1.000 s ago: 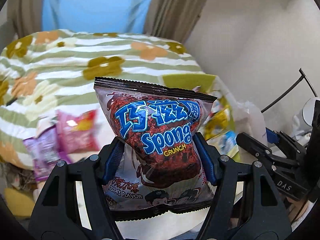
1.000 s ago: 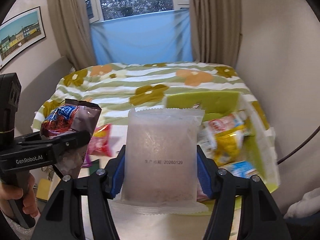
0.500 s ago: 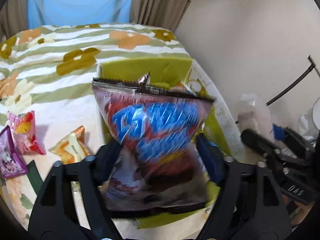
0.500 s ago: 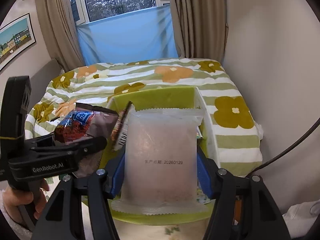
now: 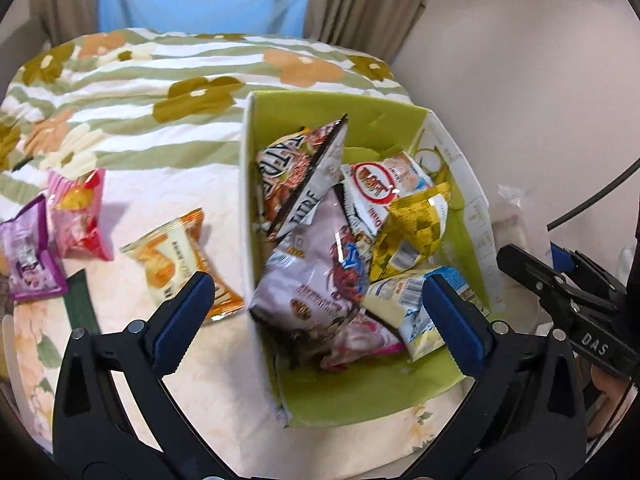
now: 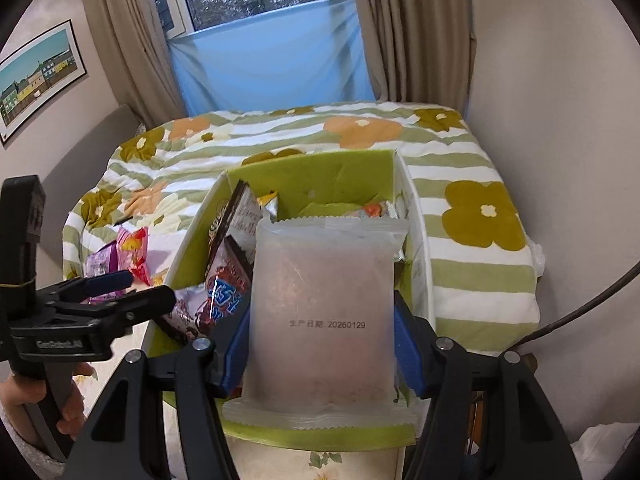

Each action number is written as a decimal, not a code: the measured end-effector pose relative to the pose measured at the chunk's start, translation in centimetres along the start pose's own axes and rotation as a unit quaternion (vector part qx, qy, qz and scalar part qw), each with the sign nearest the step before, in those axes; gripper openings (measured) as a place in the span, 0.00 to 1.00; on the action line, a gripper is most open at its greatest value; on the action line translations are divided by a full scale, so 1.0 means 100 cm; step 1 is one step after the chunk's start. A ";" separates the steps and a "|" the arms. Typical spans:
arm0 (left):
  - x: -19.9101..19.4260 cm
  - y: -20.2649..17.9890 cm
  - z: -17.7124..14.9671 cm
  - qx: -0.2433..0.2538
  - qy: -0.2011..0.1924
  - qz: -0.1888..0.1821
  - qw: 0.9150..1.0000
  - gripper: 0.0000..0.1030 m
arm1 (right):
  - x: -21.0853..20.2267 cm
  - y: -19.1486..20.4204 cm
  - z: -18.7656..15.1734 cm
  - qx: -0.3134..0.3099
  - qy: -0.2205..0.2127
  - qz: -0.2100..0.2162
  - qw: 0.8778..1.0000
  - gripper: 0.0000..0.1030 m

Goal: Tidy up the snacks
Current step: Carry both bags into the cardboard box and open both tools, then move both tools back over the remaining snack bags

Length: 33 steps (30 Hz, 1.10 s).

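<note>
The left gripper [image 5: 316, 304] is seen with jaws just opened wide above the box [image 5: 246, 200], the chocolate bag [image 5: 316, 280] dropped inside. A frosted packet [image 6: 322, 316] is gripped in the right gripper [image 6: 320, 344].

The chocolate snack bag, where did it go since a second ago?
The left hand-held gripper carried it over the green box, its jaws have just been opening, and the chocolate bag now lies inside the box, let go. The right hand-held gripper also moved over the box but stays shut on the frosted packet. The three snacks on the bedspread stayed put.
</note>
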State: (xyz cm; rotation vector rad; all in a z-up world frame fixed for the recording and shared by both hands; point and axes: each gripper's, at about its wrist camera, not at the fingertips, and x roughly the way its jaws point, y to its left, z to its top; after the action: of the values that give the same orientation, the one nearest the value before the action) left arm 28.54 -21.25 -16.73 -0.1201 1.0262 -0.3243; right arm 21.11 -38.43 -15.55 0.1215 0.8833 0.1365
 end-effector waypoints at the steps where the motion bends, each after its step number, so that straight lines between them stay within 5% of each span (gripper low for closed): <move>1: -0.001 0.001 -0.002 0.000 0.001 0.007 1.000 0.99 | 0.003 0.000 0.000 0.000 0.003 0.003 1.000 0.56; 8: -0.003 0.003 -0.006 -0.004 0.002 0.025 1.000 0.99 | 0.027 -0.011 0.000 0.020 0.022 0.011 0.999 0.58; 12: -0.003 0.002 -0.010 -0.004 0.006 0.028 1.000 0.99 | 0.025 -0.014 -0.003 0.009 0.009 0.004 1.000 0.96; 33: -0.053 0.015 -0.020 -0.003 -0.025 0.049 0.998 0.99 | -0.001 -0.002 0.000 0.005 -0.005 0.035 0.999 0.99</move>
State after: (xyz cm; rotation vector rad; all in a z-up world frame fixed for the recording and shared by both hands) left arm 24.65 -18.05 -13.79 -0.0831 0.9793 -0.2274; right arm 21.04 -38.63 -15.49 0.1623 0.8702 0.1975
